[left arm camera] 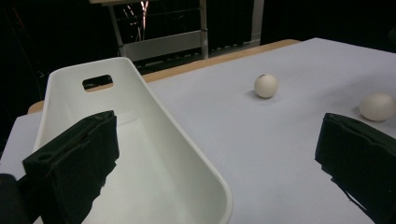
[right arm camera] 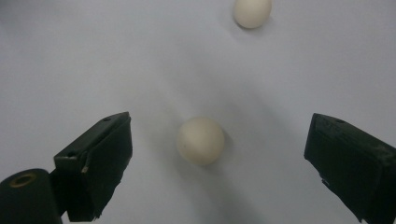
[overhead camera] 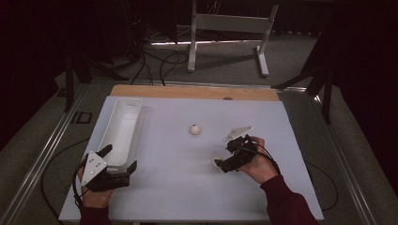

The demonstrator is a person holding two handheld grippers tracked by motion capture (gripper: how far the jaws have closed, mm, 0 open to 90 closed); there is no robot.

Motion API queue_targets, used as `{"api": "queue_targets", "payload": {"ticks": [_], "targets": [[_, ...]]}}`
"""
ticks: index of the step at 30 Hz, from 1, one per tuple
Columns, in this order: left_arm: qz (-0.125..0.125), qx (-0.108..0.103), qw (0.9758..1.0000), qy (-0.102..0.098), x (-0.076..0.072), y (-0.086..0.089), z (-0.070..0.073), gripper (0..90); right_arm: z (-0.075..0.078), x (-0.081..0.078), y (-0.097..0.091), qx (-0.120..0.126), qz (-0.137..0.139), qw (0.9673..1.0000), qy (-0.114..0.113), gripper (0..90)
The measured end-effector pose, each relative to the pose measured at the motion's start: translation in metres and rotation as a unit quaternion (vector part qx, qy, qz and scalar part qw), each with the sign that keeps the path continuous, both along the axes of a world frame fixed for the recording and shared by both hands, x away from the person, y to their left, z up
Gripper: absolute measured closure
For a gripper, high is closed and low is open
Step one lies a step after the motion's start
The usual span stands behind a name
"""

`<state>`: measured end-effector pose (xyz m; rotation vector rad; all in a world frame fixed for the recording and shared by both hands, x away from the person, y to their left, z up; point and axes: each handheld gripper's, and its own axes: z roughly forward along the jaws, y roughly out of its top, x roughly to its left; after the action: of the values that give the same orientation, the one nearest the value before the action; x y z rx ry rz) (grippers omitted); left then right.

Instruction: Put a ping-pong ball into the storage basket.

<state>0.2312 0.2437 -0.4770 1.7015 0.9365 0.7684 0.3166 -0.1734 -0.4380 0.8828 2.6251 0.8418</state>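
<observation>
Two cream balls lie on the white table top [overhead camera: 187,187]. The far ball [overhead camera: 195,129] rests near the middle. The near ball [overhead camera: 216,163] sits at the tips of my right gripper [overhead camera: 224,157]. In the right gripper view this near ball [right arm camera: 201,140] lies on the table between the wide-apart jaws of my right gripper [right arm camera: 219,128], touching neither, with the far ball [right arm camera: 252,11] beyond. My left gripper [overhead camera: 121,157] stands open at the near end of a long white tray [overhead camera: 123,123]. In the left gripper view the tray [left arm camera: 140,79] is empty, and one jaw of my left gripper [left arm camera: 217,123] hangs over it.
The left gripper view shows both balls to the right of the tray, the far one [left arm camera: 266,86] and the near one [left arm camera: 377,106]. A wooden strip [overhead camera: 195,91] borders the table's far edge. Beyond it, cables and a white frame [overhead camera: 225,28] stand on the floor.
</observation>
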Motion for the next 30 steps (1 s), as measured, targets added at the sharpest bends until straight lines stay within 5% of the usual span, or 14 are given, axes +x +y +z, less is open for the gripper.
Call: {"api": "queue_targets", "payload": {"ticks": [30], "targets": [[0.001,0.000,1.0000,-0.001,0.000,0.000,0.000,0.4,-0.017,0.010,0.010,-0.021,0.002,0.9996,0.021,7.5]]}}
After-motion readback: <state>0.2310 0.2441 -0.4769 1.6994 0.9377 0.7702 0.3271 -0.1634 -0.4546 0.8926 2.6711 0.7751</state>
